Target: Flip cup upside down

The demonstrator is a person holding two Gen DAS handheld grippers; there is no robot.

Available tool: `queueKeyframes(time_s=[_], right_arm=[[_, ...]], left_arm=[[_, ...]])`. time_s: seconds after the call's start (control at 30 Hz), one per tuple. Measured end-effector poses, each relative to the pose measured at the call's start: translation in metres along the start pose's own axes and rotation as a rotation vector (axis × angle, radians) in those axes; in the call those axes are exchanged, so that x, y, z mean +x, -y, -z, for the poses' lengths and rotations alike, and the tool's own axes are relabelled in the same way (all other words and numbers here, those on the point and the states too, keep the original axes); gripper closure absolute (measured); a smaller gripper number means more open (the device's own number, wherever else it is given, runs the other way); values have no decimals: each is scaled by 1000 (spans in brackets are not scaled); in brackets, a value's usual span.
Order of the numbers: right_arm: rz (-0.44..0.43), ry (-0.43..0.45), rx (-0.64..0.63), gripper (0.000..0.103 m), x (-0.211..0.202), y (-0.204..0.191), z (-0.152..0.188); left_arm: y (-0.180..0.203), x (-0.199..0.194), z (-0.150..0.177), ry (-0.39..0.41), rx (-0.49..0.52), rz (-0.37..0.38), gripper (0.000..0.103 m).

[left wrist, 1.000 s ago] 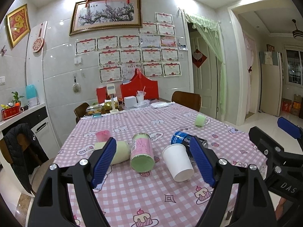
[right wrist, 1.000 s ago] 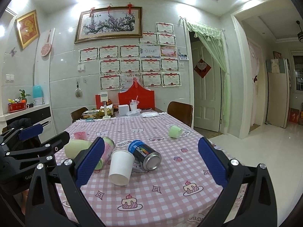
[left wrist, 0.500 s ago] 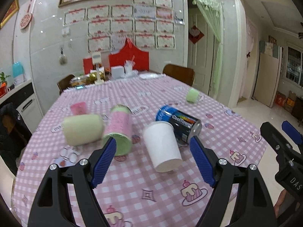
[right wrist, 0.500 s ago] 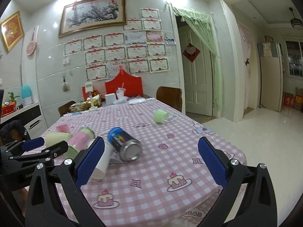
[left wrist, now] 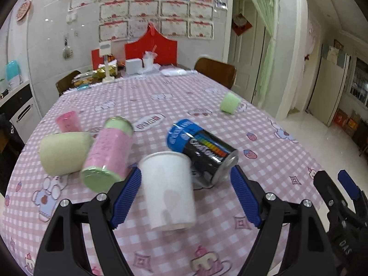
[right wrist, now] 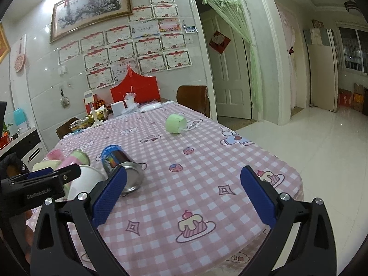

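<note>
A white paper cup (left wrist: 169, 187) lies on its side on the pink checked tablecloth (left wrist: 264, 138), its wide mouth toward me. My left gripper (left wrist: 186, 197) is open, its blue fingers on either side of the cup, not touching it. The cup shows partly in the right wrist view (right wrist: 84, 180), behind the left gripper's finger. My right gripper (right wrist: 182, 197) is open and empty over the table's near right part.
A blue-black can (left wrist: 204, 151) lies against the cup's right. A pink-green canister (left wrist: 107, 156) and a pale yellow cup (left wrist: 63, 153) lie left. A pink cup (left wrist: 67, 122) and a green cup (left wrist: 228, 103) lie farther back. The table edge (right wrist: 296, 184) drops at right.
My left gripper has moved forward and down, so the white cup now sits between its fingers. My right gripper has swung right, away from the cup.
</note>
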State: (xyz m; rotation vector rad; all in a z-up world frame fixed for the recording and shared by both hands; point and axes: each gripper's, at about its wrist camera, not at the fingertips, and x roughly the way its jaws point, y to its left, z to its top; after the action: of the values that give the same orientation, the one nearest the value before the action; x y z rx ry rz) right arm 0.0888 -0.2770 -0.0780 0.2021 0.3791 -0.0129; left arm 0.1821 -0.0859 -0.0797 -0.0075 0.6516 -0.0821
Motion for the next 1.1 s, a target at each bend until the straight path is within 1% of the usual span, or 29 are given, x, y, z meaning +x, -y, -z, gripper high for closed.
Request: queueKeyframes(time_s=[0.13,0.23,0.3,0.33,0.37,0.43,0.53,0.6,0.67,0.8,0.83,0.93,1.03,1.1], right_arm=[[25,-5,25,8,11,17,-10],[43,-21,32,8,24,29,-16],[48,-26,31,8,31,33,-19],[51,-31,29,8,36,35,-20],[52,-37,28,8,40,37,-22],[49,-49,22,8,48,37,-25],[48,-70,5,8,61,36,-28],[45,-80,-3,8,66,35,-29],[44,-93,-11,8,72,35,-30],[40,-115,-16,8,80,35,-32],[39,-121,-15,8,82,35,-32],[36,-132,-12,8,85,36,-33],[36,-138,-5,8,85,37,-33],[38,-140,-1,8,85,38,-34]], left_arm=[[18,23,-14,-48,-30,9,24],[32,43,-23,-79,-38,-17,24],[37,55,-29,-96,-41,-58,24],[39,63,-32,-106,-46,-64,24],[39,69,-34,-125,-50,-64,24],[42,77,-39,-128,-37,-100,24],[42,93,-44,-168,-37,-95,24],[41,102,-46,-181,-34,-110,24],[40,110,-47,-197,-29,-106,24],[40,121,-50,-215,-35,-122,24],[41,123,-50,-220,-27,-127,24],[49,132,-49,-239,43,-151,24],[53,135,-50,-245,62,-153,24],[55,132,-48,-249,72,-140,24]])
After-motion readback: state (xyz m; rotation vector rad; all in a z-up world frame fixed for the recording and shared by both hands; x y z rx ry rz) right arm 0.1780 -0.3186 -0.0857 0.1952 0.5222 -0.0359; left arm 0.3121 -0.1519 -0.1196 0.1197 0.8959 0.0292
